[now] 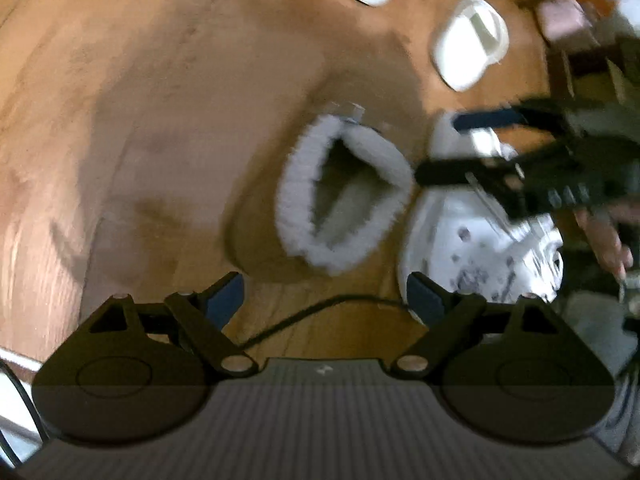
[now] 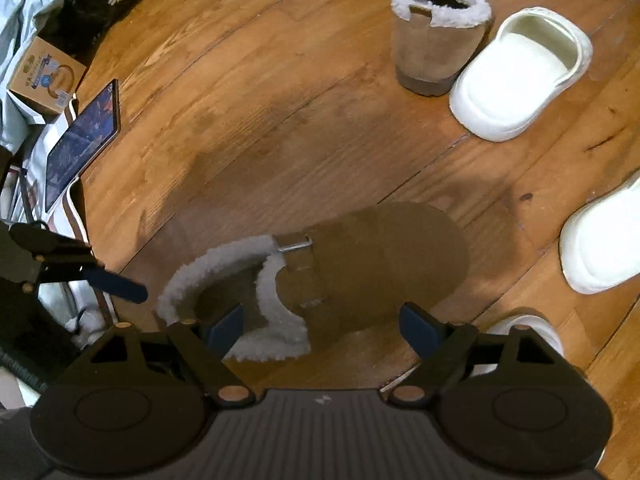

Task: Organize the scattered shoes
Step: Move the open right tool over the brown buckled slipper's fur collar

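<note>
Your wooden floor (image 2: 280,112) carries the shoes in loose disorder: a tan fleece-lined slipper (image 2: 360,268) lies flat just ahead of your right gripper (image 2: 322,326), while its mate (image 2: 436,40) stands tipped up on its toe end, well apart, touching a white clog (image 2: 516,76). A second white clog (image 2: 604,240) sits off to the right, and a further white shoe (image 2: 524,326) peeks out behind the right finger, so the pairs are not yet side by side. Your right gripper is spread wide and empty, seemingly lined up to straddle the near slipper's fleecy collar. Your left gripper (image 1: 322,300) is likewise released, hovering over the same slipper; that view is blurred.
</note>
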The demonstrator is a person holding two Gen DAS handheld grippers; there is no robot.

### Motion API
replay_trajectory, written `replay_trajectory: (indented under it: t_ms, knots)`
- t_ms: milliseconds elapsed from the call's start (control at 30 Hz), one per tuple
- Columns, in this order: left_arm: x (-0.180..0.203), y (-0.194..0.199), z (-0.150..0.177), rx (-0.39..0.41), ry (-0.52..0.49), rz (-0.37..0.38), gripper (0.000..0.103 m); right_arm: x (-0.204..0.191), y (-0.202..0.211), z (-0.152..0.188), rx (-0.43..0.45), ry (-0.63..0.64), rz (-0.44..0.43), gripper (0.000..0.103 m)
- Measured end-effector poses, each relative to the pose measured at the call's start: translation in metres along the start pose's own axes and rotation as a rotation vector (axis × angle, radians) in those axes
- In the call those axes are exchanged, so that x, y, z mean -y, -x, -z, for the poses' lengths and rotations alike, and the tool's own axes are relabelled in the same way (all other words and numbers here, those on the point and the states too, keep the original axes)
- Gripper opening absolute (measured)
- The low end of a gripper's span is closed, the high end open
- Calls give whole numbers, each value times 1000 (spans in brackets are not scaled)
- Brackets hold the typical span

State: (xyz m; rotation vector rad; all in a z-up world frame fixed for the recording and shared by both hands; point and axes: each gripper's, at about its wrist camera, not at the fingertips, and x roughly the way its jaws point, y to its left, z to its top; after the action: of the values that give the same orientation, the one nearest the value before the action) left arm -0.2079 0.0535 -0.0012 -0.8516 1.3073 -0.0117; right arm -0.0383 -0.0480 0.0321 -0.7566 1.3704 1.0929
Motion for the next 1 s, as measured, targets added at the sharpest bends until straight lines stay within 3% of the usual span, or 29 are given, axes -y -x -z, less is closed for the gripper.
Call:
replay_trajectory:
  t_ms: [333, 567, 767, 800, 900, 1000]
  knots:
    - [-8, 1, 13, 19, -32, 51, 98, -29, -13, 7, -31, 143, 50, 86]
    - [-14, 2, 21, 32, -54, 86, 102, -41, -12, 10, 96, 205, 149, 86]
    - [-33, 5, 22, 19, -14, 86, 103, -46, -50, 4, 28, 245, 221, 82]
    - [-35, 5, 22, 18, -9, 89, 103, -49, -59, 1, 17, 271, 267, 81]
    - [-41, 7, 22, 23, 5, 92, 103, -55, -77, -3, 19, 348, 380, 74]
    - [-46, 10, 23, 35, 20, 91, 103, -55, -85, -8, 31, 345, 430, 49]
